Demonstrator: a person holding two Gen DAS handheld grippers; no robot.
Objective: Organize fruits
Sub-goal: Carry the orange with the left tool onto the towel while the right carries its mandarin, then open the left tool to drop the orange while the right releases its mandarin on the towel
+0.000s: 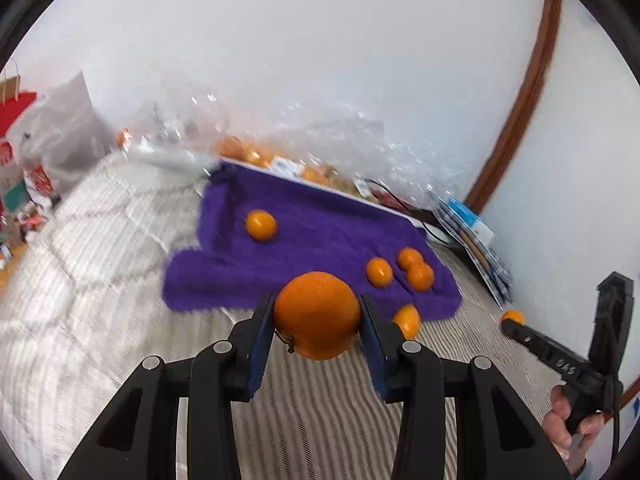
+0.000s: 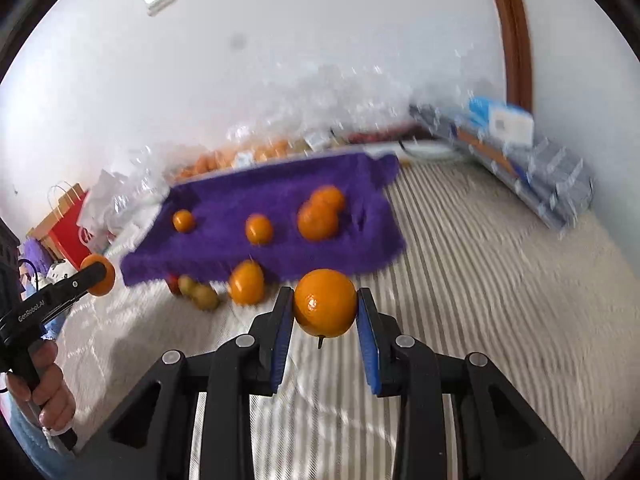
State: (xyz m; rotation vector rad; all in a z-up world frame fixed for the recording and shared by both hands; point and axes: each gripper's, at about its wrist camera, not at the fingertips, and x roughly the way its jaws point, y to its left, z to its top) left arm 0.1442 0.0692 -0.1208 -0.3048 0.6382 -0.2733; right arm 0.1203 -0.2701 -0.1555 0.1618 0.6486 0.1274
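Note:
My left gripper is shut on an orange and holds it above the striped bedding, just before the purple towel. My right gripper is shut on another orange, also short of the purple towel. Several oranges lie on the towel: one alone and a cluster of three; the right wrist view shows them too. One orange lies on the bedding at the towel's front edge. Each gripper shows in the other's view, the left and the right.
Crumpled clear plastic bags with more oranges lie behind the towel by the white wall. Two greenish fruits lie on the bedding at the towel's edge. Blue-and-white packages lean on the right wall. Red paper bags stand far left.

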